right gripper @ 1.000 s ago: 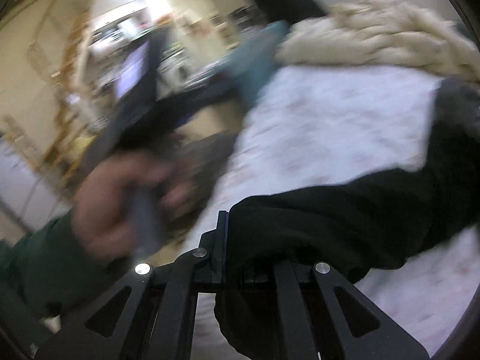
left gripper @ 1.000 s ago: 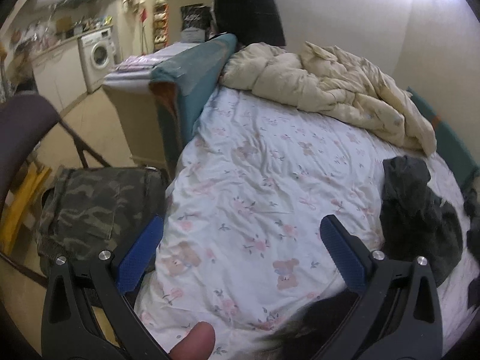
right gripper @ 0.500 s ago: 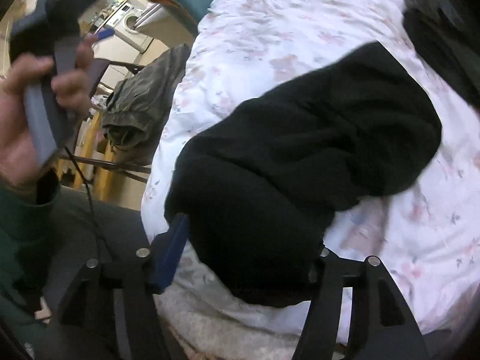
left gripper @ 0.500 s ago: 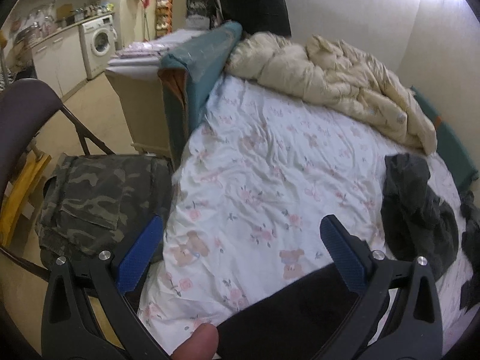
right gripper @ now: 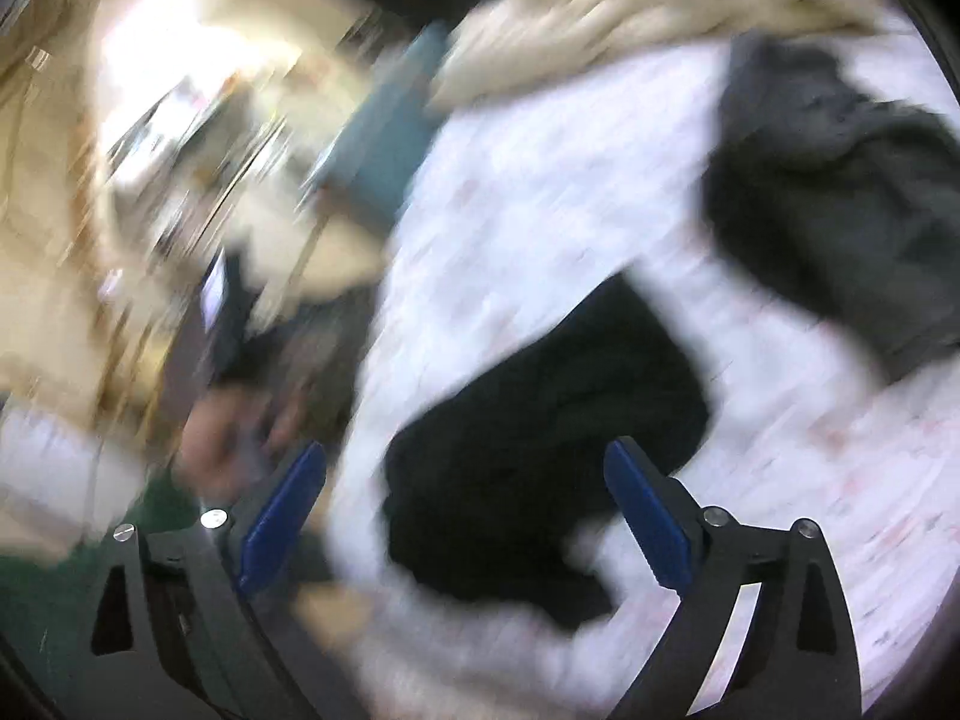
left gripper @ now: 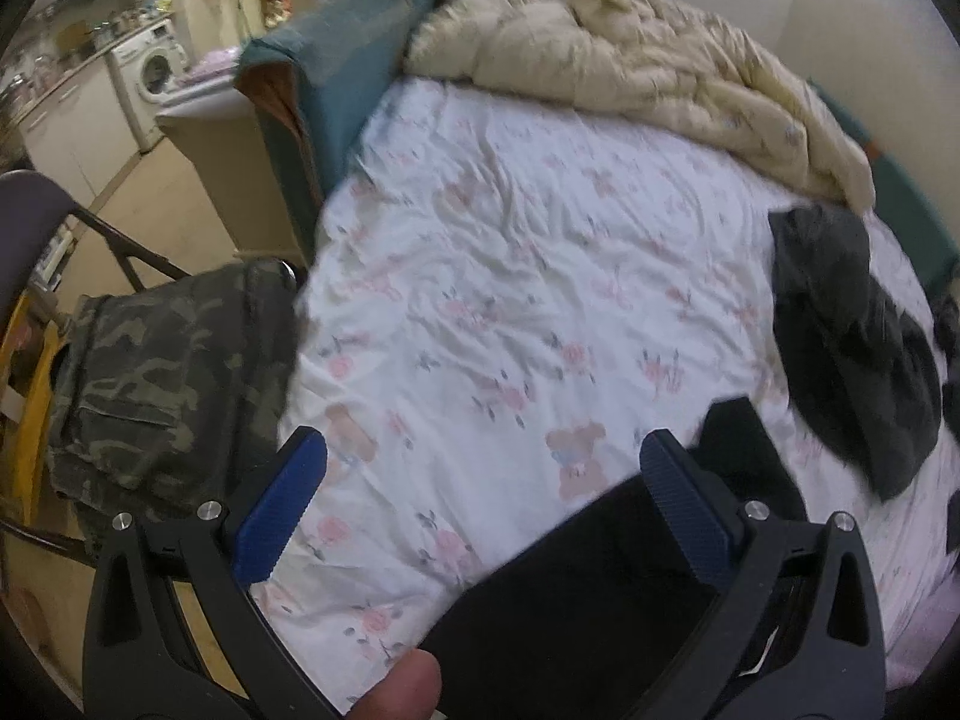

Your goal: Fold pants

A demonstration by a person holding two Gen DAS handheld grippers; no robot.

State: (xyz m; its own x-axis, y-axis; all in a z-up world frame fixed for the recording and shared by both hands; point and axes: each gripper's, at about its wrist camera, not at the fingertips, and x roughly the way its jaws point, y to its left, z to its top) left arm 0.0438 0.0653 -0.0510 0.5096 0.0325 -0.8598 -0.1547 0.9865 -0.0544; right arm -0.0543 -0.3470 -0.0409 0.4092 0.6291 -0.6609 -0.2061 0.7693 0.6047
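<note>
Black pants (left gripper: 600, 588) lie in a heap on the near part of the floral bed sheet (left gripper: 510, 276). In the left wrist view they sit low between the fingers. My left gripper (left gripper: 486, 504) is open and empty above them. In the blurred right wrist view the black pants (right gripper: 540, 432) lie on the sheet just ahead of my right gripper (right gripper: 468, 516), which is open and holds nothing. A dark grey garment (left gripper: 840, 330) lies crumpled at the bed's right side and also shows in the right wrist view (right gripper: 828, 180).
A cream duvet (left gripper: 630, 60) is bunched at the far end of the bed. Camouflage pants (left gripper: 156, 372) lie on a chair (left gripper: 24, 228) left of the bed. A teal headboard (left gripper: 336, 72) and a washing machine (left gripper: 156, 72) stand beyond.
My right gripper opened and let go of the black pants, which now lie on the sheet. The pants spread further into the left wrist view. The right camera is swinging fast.
</note>
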